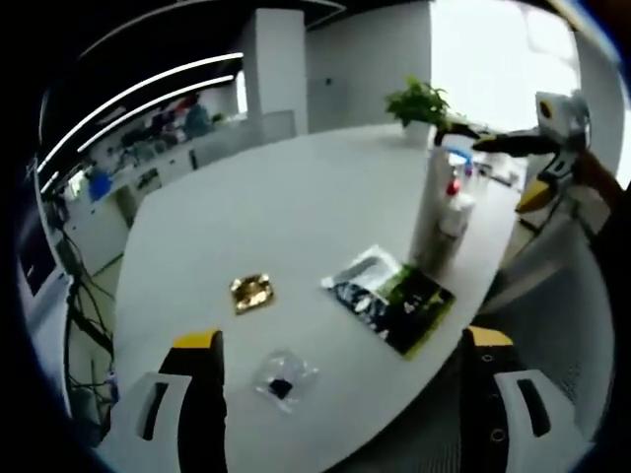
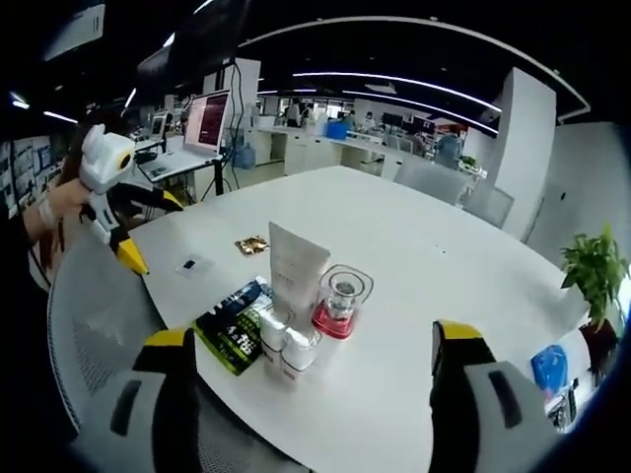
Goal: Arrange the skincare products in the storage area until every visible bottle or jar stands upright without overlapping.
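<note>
On the white table (image 2: 444, 266) in front of you, the skincare products stand clustered near the close edge. Through your right gripper view you see a tall white tube (image 2: 295, 268) standing upright, with two small white bottles (image 2: 284, 347) just in front of it, touching or nearly touching each other. Right beside the tube sits a clear jar (image 2: 341, 297) on a red base, also upright. A dark green packet (image 2: 235, 332) lies flat to the left of the bottles, and further out rest a small gold packet (image 2: 251, 245) and a small clear sachet (image 2: 190, 264).

Your right gripper (image 2: 308, 370) hovers short of the cluster with its jaws spread wide and nothing between them. Your left gripper (image 1: 340, 360) is likewise wide apart and empty, held over the table edge near the sachet (image 1: 283, 377), with the gold packet (image 1: 250, 292) and the green packet (image 1: 394, 301) ahead of it. From that side the tube (image 1: 434, 202) rises beyond the green packet. A potted plant (image 1: 419, 106) stands at the far end.
</note>
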`<action>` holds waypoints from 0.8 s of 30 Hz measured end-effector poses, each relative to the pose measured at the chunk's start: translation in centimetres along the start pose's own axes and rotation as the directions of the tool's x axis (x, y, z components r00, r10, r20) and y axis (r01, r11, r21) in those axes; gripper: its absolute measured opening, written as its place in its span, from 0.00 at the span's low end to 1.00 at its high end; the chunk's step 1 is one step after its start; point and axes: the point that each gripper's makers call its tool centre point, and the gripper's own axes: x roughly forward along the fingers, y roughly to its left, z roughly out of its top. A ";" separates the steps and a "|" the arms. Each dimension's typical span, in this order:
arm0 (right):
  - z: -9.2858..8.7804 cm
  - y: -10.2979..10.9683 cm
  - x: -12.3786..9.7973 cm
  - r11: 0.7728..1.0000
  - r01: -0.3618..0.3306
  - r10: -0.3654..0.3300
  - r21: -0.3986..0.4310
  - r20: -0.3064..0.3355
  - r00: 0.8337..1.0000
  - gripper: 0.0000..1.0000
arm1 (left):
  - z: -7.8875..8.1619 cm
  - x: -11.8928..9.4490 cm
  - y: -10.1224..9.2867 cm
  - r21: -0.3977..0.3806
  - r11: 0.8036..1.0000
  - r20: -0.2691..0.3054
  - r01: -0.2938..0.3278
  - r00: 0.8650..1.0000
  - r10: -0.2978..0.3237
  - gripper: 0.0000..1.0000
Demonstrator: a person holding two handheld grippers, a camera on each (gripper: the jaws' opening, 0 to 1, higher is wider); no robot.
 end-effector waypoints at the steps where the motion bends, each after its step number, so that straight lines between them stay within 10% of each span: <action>1: 0.0 -0.1 0.0 1.000 0.004 -0.004 -0.004 -0.002 1.000 1.00 | -0.1 0.1 0.3 0.003 1.000 -0.007 -0.001 1.000 0.001 0.97; 24: -2.3 -1.0 0.0 0.997 0.064 -0.059 0.050 -0.099 0.993 0.99 | -4.4 3.6 2.2 0.141 0.973 -0.223 0.182 0.964 -0.148 0.97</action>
